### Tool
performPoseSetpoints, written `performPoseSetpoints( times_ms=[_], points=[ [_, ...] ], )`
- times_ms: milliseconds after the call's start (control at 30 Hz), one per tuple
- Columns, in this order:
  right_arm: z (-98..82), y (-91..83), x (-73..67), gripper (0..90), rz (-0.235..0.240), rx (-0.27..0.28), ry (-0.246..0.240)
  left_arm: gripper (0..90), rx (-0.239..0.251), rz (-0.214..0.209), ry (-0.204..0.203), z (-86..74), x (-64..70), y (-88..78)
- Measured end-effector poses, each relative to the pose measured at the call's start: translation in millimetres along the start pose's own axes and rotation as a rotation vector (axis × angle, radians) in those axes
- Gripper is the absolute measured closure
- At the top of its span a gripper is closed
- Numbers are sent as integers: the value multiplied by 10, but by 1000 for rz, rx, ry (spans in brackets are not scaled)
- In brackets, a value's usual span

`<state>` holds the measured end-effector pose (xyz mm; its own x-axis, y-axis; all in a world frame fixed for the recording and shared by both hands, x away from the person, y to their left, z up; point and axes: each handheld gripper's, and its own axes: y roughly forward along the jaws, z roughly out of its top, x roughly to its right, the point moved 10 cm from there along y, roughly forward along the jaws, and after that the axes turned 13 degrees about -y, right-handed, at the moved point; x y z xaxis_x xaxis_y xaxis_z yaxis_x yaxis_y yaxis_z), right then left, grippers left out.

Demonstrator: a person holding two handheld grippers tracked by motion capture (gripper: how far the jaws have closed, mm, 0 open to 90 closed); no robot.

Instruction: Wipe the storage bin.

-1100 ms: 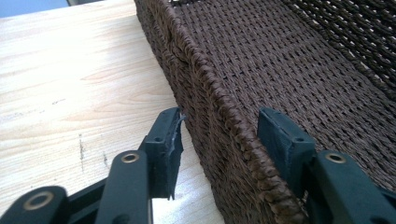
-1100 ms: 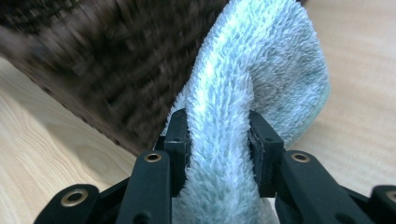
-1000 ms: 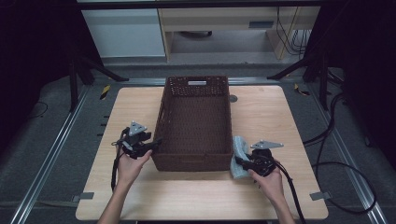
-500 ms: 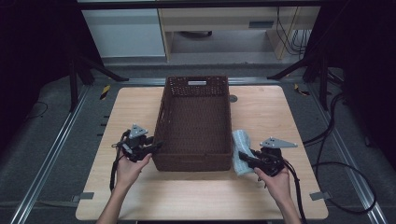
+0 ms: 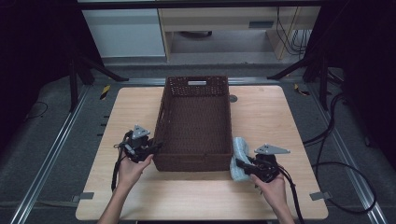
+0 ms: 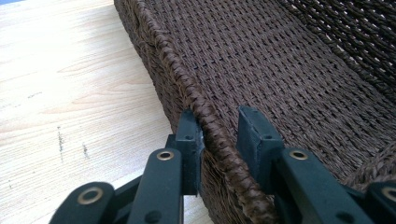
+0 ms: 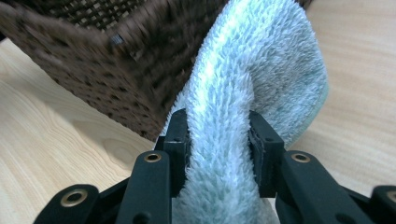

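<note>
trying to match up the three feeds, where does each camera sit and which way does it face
High view: above the person's side, looking forward and down on the table; forearms, left claw, right claw show.
Left gripper view: rides the left claw, looking along its jaws, which have just been closing astride the basket rim.
Right gripper view: rides the right claw, looking along jaws shut on the light blue towel.
Shared: all three show basket and tabletop.

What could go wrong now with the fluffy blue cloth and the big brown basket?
The right gripper pinches only a fold of the fluffy pale-blue cloth, so it might slip out or snag on the brown woven wicker basket. The left gripper, just closing, straddles the basket's braided rim; pulling there could tip or drag it.
</note>
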<state>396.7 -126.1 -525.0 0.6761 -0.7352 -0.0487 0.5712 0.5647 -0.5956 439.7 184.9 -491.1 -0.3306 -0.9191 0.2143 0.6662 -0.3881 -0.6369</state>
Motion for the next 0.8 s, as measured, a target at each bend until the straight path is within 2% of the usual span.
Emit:
performPoseSetpoints(
  times_ms=[167,267,400,500,600,700,800],
  points=[
    [-141,92,-32,662,-8,-62,-5,703,1,2,-2,-2,-1,-1],
    [-149,94,-52,662,-5,-71,7,698,1,0,-1,-3,0,-2],
    [-13,-43,-70,663,1,-18,8,644,-2,-11,3,-8,-6,-6],
    [154,-187,-78,662,4,45,9,611,1,-8,7,-14,-11,-2],
    [259,-290,-129,663,8,79,0,580,5,-1,7,-10,-18,-2],
    [244,-317,-177,664,6,75,-14,554,1,-3,5,-20,-10,3],
    [154,-276,-168,666,8,58,5,542,2,-4,7,-23,-4,5]
  ],
)
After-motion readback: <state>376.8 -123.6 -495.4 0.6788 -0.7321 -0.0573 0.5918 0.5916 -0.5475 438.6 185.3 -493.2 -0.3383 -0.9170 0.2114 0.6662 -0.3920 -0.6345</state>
